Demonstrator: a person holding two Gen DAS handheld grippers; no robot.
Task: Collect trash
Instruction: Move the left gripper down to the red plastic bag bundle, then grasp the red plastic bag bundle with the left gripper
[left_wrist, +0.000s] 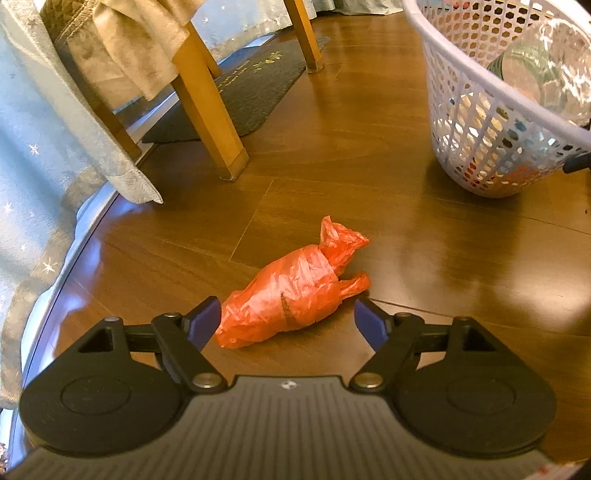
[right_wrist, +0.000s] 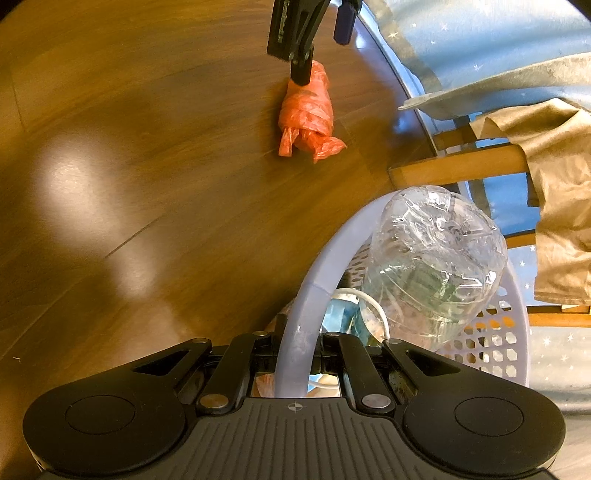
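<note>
Orange plastic bag (left_wrist: 291, 299) | on wooden floor (left_wrist: 369, 177), between wide-apart jaws of left gripper (left_wrist: 288, 317), untouched | right gripper (right_wrist: 295, 354) clamped on rim of white basket (right_wrist: 299, 314) | clear bottle (right_wrist: 436, 258) inside

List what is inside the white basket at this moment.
Inside the basket lies a large clear plastic bottle, sticking up above the rim. Beneath it are a white ring-shaped item and some colourful scraps; the bottle covers whatever lies deeper.

Crinkled orange plastic bag (left_wrist: 291, 295), glossy wood floor (left_wrist: 406, 236), perforated plastic basket (left_wrist: 480, 122)
</note>
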